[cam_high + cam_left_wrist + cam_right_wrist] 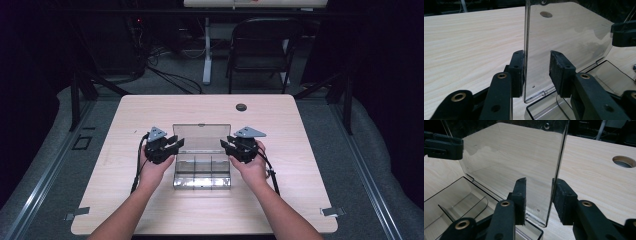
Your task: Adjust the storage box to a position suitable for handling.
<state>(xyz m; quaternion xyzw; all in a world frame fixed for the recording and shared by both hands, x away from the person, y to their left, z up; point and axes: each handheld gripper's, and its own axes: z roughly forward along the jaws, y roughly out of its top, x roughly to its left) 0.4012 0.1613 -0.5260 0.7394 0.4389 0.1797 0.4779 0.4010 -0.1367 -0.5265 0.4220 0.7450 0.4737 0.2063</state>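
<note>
A lab: dark curtained bay, folding chair (260, 50), floor cables (170, 77), bare table (150, 210)

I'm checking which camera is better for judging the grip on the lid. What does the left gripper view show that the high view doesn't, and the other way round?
Left gripper view: the left gripper straddles the lid's edge, one pad against it and the other apart.

High view: both hands, the whole clear box with its divided compartments, and a chair beyond the table.

Shared: the upright clear lid, the wooden table, the right gripper at the lid's far side.
</note>
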